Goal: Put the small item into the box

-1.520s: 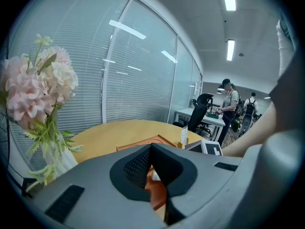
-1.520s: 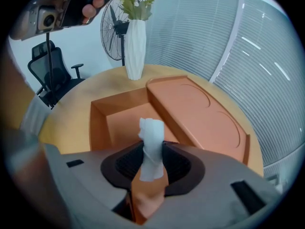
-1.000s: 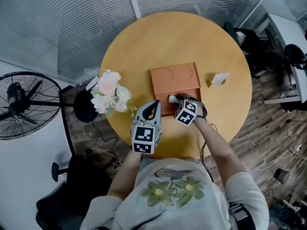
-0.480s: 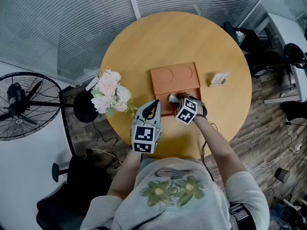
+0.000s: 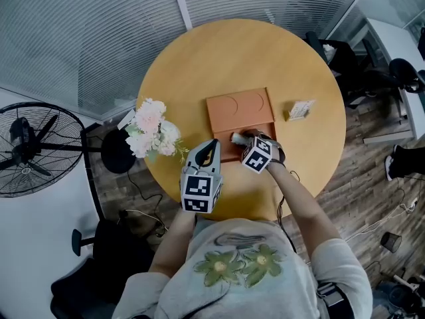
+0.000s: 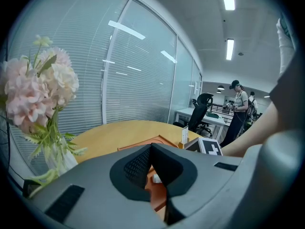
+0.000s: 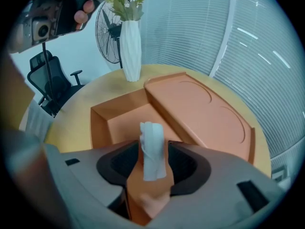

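The person is standing at a round wooden table [image 5: 199, 65] and holding both grippers over its near edge. The right gripper [image 5: 242, 139] is pointing steeply down into the open, sunken compartment of the orange box [image 7: 119, 123], the part nearest the person. Its fingers [image 7: 186, 163] have just been opening and are now standing spread. The small white item [image 7: 152, 149] is standing upright between them, with only slim gaps at its sides, so they are no longer pinching it. It is sitting inside the outline of the open compartment, near the step up to the box's raised part. Whether its lower end is touching the box floor I cannot tell.

The raised part of the box is lying farther from the person and is showing 2 shallow round recesses in its flat top.

The left gripper [image 5: 212, 143] is hovering just left of the box's near corner, tilted slightly downward. Its fingers [image 6: 138, 168] are pressing together at the tips, with nothing between them. Through the gap below the tips, the orange box and the white item are showing.

A white vase of pale pink flowers [image 5: 151, 128] is standing at the table's left edge, well apart from the box. A small card stand [image 5: 302, 109] is sitting to the right of the box. A black floor fan [image 5: 30, 148] is standing beyond the table on the left.
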Demonstrator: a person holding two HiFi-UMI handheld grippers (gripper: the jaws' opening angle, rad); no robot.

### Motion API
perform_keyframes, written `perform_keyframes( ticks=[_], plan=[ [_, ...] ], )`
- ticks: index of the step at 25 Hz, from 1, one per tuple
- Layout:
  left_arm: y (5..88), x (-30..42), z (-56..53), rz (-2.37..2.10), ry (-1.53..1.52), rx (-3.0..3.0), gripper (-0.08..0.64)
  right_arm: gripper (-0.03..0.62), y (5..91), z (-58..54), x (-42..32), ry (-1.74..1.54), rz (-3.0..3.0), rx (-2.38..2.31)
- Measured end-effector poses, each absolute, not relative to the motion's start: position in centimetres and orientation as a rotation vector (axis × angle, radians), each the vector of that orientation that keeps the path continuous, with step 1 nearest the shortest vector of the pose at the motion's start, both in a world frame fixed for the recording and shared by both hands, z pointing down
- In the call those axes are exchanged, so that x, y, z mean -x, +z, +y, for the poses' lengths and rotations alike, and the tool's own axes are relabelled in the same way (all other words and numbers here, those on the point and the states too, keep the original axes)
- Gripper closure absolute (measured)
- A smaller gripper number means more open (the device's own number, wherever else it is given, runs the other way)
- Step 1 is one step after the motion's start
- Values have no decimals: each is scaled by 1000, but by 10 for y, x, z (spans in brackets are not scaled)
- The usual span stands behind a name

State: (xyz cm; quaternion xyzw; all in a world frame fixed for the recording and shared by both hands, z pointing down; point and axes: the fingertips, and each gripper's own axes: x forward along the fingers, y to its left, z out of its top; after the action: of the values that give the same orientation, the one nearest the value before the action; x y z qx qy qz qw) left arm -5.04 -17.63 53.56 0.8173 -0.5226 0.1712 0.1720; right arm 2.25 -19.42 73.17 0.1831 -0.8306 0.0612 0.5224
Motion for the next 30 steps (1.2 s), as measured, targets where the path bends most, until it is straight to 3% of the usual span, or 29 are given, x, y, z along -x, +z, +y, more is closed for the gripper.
perform_keyframes(
  ticks=[22, 26, 30],
  plan=[
    [507, 55, -164, -1517, 420, -2356, 557, 400, 602, -184, -7, 177, -2319, -778],
    [500, 52, -160, -1516, 409, -2369, 557, 413, 572, -177, -8, 166, -2379, -866],
    [493, 50, -155, -1517, 395, -2387, 557, 469, 542, -169, -12, 160, -2448, -981]
  ],
)
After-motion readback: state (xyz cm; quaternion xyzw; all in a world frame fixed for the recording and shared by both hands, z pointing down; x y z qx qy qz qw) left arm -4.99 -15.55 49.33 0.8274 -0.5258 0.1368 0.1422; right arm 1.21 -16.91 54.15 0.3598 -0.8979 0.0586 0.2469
